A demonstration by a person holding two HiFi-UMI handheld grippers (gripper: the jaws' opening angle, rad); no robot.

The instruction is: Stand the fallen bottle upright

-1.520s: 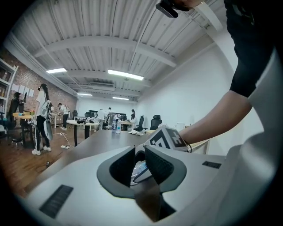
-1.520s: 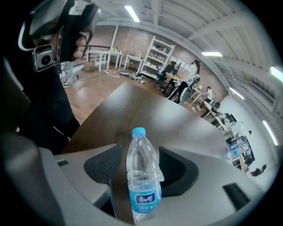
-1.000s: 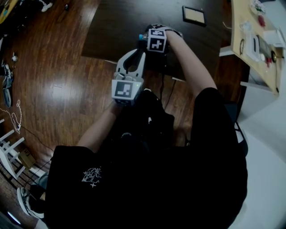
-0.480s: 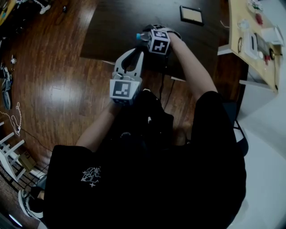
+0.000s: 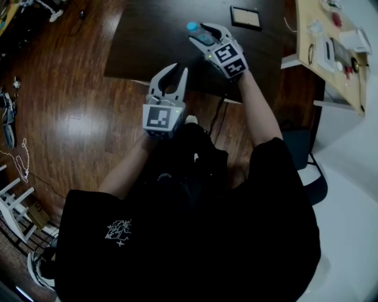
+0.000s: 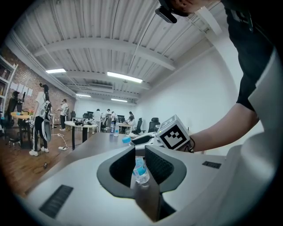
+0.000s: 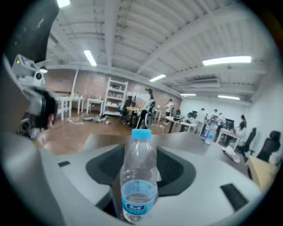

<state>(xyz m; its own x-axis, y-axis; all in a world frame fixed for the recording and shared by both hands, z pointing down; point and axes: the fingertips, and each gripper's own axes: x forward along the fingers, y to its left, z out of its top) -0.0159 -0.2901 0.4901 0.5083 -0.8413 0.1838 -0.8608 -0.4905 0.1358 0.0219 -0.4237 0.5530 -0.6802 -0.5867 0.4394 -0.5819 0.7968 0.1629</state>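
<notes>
A clear plastic bottle (image 7: 138, 178) with a blue cap and blue label sits between the jaws of my right gripper (image 7: 139, 155), which is shut on its body. It appears upright in the right gripper view. In the head view the right gripper (image 5: 199, 33) is raised above the dark table (image 5: 147, 35), and the bottle's cap (image 5: 192, 26) pokes out past its fingertips. My left gripper (image 5: 168, 74) hovers near the table's front edge, open with nothing between its jaws. The left gripper view looks through its gap (image 6: 140, 152) at the bottle (image 6: 140, 170) beyond.
A small framed tablet (image 5: 245, 17) lies at the dark table's far side. A light wooden desk (image 5: 331, 65) with small items stands to the right. A dark chair (image 5: 304, 165) is by the person's right side. Wood floor (image 5: 71, 106) spreads to the left.
My right gripper has risen off the table and rolled, carrying the bottle with it; the cap now points away. The left gripper has stayed in place.
</notes>
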